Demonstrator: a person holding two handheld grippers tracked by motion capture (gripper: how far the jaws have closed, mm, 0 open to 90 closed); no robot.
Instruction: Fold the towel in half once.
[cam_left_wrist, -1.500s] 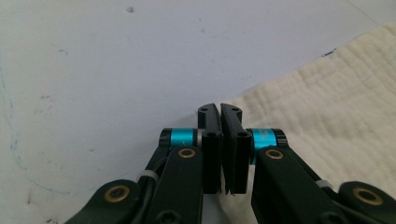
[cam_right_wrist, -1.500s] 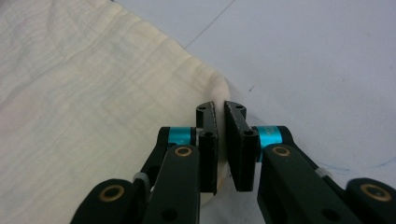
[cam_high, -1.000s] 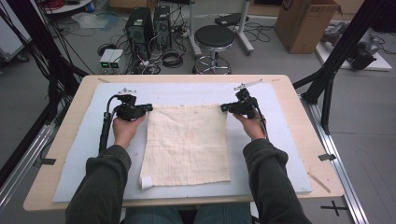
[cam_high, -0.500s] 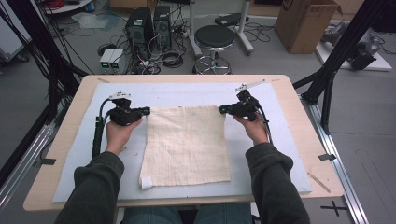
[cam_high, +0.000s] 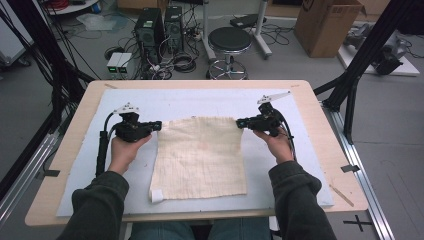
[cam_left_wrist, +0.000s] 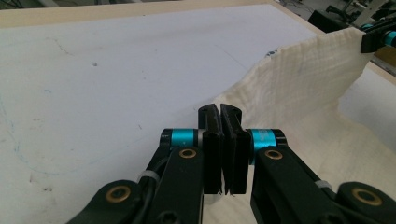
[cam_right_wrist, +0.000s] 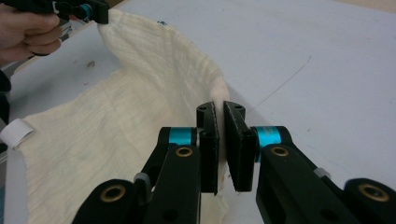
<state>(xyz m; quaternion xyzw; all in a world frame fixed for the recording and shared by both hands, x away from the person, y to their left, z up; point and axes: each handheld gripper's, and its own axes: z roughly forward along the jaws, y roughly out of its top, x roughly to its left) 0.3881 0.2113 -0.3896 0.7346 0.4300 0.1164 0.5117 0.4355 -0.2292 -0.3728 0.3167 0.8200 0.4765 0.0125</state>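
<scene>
Two far corners of the cream cloth (cam_high: 199, 155) pinched, one in the left claw (cam_high: 158, 125), one in the right claw (cam_high: 240, 122); near edge flat on the bench (cam_high: 320, 107). Risk: uneven lifting, likely pulling a corner free or skewing any fold.

Cream cloth (cam_high: 200, 155), faint grid weave, white tag (cam_high: 156, 196). Pale blue mat (cam_high: 200, 102) on light wood worktop (cam_high: 320, 125). Black grippers (cam_left_wrist: 221, 135), teal rings.
</scene>
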